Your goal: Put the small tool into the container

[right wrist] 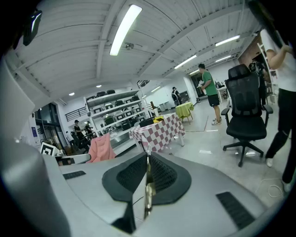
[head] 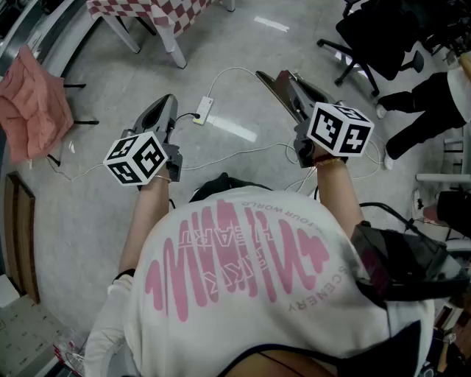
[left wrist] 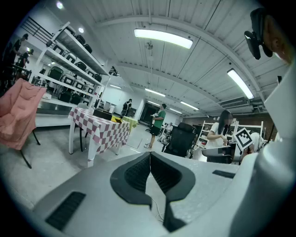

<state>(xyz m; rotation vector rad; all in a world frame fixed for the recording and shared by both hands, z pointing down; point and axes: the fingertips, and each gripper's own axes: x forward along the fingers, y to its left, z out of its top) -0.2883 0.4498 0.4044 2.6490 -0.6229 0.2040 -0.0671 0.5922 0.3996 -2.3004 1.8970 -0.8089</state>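
I stand over a grey floor with both grippers held out in front of me. In the right gripper view a thin, pale metal small tool [right wrist: 147,196] stands edge-on between the dark pads, and my right gripper [right wrist: 148,156] is shut on it. In the head view that gripper [head: 272,79] points forward at the right. My left gripper [head: 168,101] points forward at the left. In its own view the left gripper [left wrist: 150,154] has its pads meeting at the tips with nothing between them. No container shows in any view.
A white power strip [head: 204,110] and its cables lie on the floor between the grippers. A checked table [head: 158,13] stands ahead, a pink cloth [head: 29,96] hangs on a chair at the left, and a black office chair [head: 375,37] and a person's legs [head: 427,107] are at the right.
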